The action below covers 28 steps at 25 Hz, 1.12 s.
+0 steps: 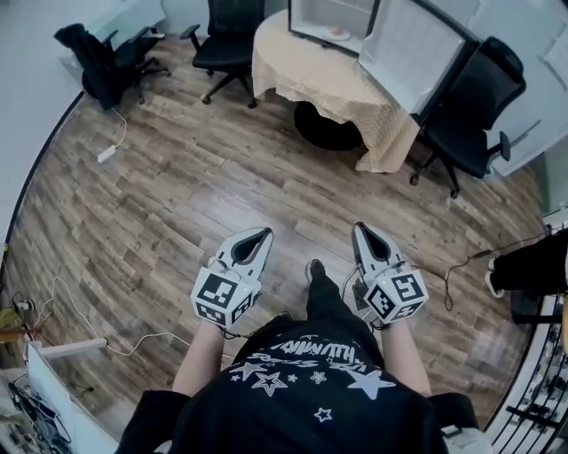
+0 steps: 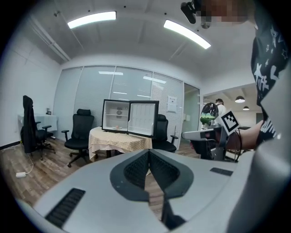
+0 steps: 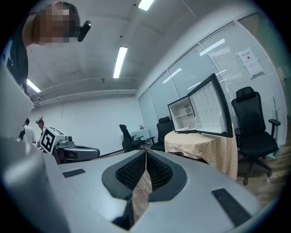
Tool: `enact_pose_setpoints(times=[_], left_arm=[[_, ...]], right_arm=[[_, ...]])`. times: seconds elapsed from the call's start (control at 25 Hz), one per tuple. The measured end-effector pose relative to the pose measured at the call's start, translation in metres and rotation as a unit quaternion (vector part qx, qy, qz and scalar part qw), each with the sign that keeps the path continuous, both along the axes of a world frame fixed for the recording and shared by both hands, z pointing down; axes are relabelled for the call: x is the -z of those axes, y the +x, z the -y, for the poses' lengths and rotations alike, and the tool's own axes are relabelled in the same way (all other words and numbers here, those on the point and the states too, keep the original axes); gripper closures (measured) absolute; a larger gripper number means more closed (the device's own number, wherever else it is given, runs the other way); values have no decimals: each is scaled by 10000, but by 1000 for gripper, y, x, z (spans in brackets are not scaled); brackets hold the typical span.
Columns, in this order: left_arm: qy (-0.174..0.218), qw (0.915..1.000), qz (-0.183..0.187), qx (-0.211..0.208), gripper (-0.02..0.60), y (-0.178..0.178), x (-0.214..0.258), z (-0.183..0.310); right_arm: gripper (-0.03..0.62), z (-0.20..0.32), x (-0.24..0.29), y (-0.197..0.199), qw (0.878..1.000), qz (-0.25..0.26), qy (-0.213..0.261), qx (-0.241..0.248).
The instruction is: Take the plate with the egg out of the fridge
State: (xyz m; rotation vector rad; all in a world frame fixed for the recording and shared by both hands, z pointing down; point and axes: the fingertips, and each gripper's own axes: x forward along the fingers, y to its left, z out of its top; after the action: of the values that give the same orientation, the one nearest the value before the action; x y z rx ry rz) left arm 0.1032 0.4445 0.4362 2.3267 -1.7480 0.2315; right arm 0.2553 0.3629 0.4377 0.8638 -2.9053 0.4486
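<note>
Two hand-held grippers, my left [image 1: 264,234] and my right [image 1: 360,229], are held low before me with jaws together and empty, since I stand well back from the counter [image 1: 328,84] at twelve o'clock. The fridge [image 1: 330,16] there has its door open, and the plate with the egg [image 1: 338,34] sits inside, untouched.

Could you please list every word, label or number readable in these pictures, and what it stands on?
Nothing reads clearly.
Black shirt: white lettering among stars, too blurred to read.
Posted paper sheet: too small to read.
Left marker cube and right marker cube: square patterns, no words.
</note>
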Motion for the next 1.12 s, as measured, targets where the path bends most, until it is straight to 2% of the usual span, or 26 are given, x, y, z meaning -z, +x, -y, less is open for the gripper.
enact_pose_setpoints(times=[0.16,0.32,0.52,0.8,0.96,1.12], left_arm=[[-146,9981,355,487,574,-20,0,45],[-24,9975,323,628,574,-20,13,102],[-77,9966,344,745,574,-17,20,158],[-246,9957,390,809,574,-7,9,202],[-244,9931,162,1137,574,-12,10,214],[-275,9917,181,1239,574,-16,9,216]], right_arm=[[568,48,0,-19,9994,24,83,330],[568,110,7,-16,9995,127,33,300],[568,172,11,-7,9998,59,161,121],[568,225,-5,0,9997,11,137,224],[568,246,-6,-2,9992,29,134,370],[568,252,-9,-9,9988,117,15,474]])
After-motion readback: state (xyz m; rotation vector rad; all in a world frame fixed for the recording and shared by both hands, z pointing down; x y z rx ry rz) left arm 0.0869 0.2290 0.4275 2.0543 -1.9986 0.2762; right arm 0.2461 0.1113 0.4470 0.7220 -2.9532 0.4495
